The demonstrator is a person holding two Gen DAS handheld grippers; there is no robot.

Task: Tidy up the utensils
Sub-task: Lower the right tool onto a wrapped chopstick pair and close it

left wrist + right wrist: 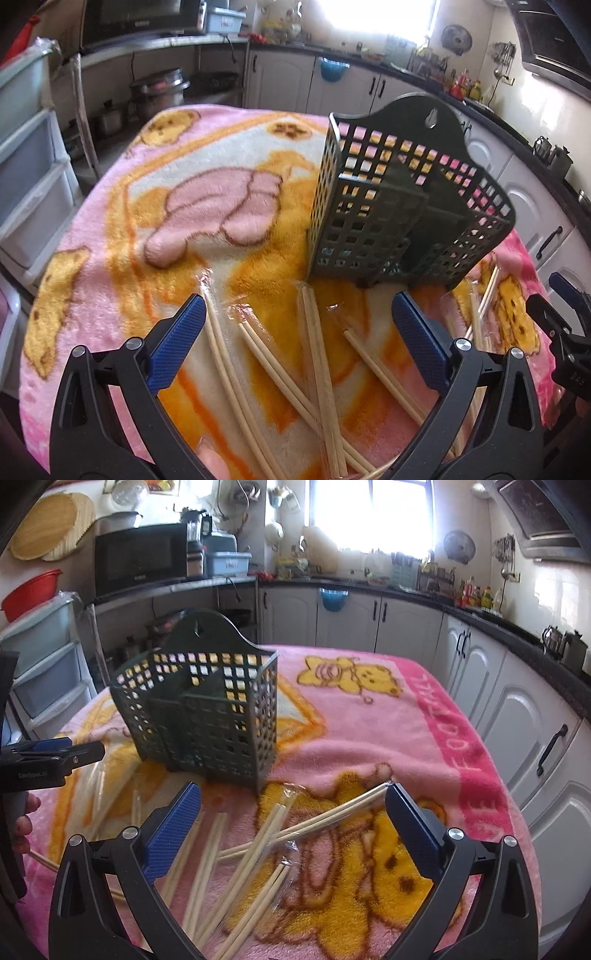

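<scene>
A dark green basket with lots of square holes stands up on the pink and yellow blanket that covers the table. It has walls inside that split it into parts. From the right wrist view the basket sits toward the left side of the blanket, with a tall back piece that has a hanging hole.

Pairs of chopsticks in clear wrappers lie in a messy pile on the blanket, just in front of the basket. Some cross over each other. More chopsticks lie spread out toward the near edge.

The left gripper hangs over the pile with its blue fingers spread wide and nothing between them. The right gripper is spread wide too and holds nothing. The chopsticks lie under both of them.

Around the table are white cupboards, a black microwave, plastic drawers and a bright window.
</scene>
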